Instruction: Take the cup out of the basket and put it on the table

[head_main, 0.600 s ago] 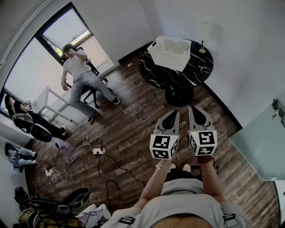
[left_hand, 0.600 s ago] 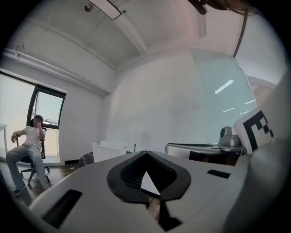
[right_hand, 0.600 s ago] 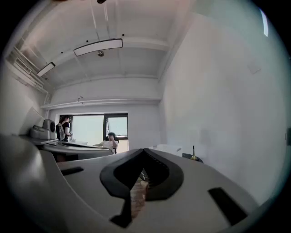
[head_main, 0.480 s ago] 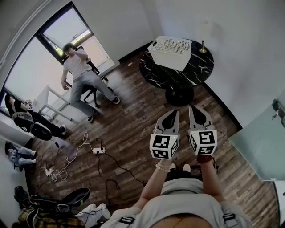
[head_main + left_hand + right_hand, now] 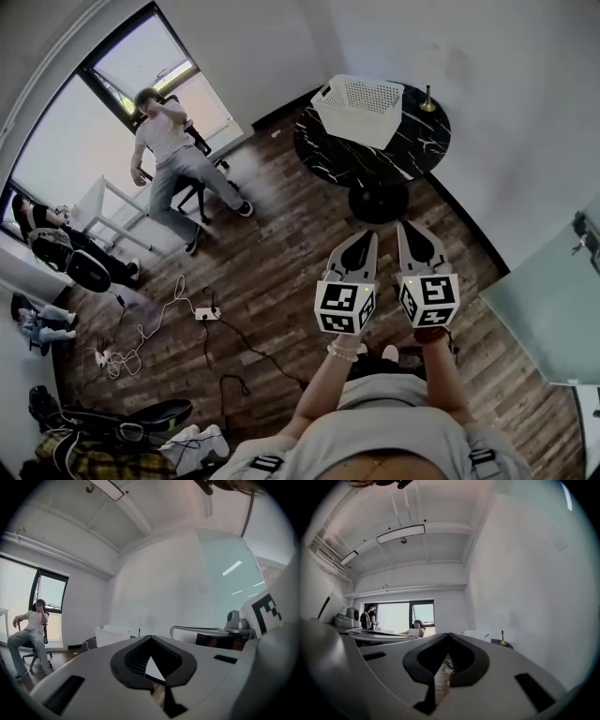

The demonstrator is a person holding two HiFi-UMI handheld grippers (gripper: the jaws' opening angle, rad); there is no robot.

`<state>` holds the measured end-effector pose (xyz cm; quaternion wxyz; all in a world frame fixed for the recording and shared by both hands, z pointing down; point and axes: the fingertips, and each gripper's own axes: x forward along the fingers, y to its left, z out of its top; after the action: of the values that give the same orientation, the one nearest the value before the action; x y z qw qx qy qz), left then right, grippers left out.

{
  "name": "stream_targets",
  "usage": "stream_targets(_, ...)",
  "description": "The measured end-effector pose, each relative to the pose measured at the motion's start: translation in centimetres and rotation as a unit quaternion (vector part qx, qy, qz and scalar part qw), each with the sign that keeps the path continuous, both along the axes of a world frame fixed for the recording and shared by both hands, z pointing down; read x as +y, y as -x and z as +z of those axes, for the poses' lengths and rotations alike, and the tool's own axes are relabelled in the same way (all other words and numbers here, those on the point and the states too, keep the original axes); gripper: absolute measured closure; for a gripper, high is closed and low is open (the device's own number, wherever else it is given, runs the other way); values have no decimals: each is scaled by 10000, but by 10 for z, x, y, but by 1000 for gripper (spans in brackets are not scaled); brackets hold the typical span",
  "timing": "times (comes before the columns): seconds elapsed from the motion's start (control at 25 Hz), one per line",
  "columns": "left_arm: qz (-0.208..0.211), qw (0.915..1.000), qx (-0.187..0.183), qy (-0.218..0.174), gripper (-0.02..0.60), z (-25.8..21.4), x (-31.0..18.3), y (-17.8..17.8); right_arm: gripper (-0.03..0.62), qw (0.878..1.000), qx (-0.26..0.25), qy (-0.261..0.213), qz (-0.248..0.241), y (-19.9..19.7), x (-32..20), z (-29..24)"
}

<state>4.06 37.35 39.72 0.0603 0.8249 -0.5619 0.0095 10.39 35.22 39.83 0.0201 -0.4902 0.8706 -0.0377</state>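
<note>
- The white perforated plastic basket [image 5: 361, 111] is rectangular with an open top. It stands upright on the left part of the round black marble-patterned surface [image 5: 412, 141], which rests on a single dark pedestal.
- The cup cannot be made out in any view. At this range the head view shows only pale walls inside the basket, and both gripper views show only its outer side.
- A small brass-coloured upright object [image 5: 427, 98] stands on the right rear part of the surface, apart from the basket.
- The left gripper [image 5: 363, 238] is held over the dark wooden plank floor [image 5: 281, 234], well apart from the surface and pointing toward it. Its fingers are closed tip to tip, with nothing between them.
- The right gripper [image 5: 411, 229] is just beside the left gripper, at about the same height and pointing the same way. Its fingers likewise meet at the tips and carry nothing.
- A person in a white top [image 5: 169, 150] sits on a chair by the large window, well apart from the surface.
- Loose cables and a white power strip [image 5: 206, 317] lie on the floor to the left of the grippers.
</note>
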Motion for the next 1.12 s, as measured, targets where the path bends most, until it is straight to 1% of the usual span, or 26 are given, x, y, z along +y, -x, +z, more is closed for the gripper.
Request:
stream_targets(0.24, -43, 10000, 19, -1, 575, 1, -3, -14, 583, 9998, -5, -55, -204, -8, -2, -2)
stream_targets(0.48, -58, 10000, 31, -5, 575, 2, -5, -26, 583, 9997, 7, -92, -235, -18, -4, -2)
stream_targets(0.72, -72, 9999, 70, 2, 575, 5, -10, -28, 583, 9996, -9, -88, -280, -20, -6, 0)
stream_targets(1.12, 46, 9999, 105, 74, 575, 10, -32, -25, 583, 9999, 12, -30, -161, -18, -24, 5)
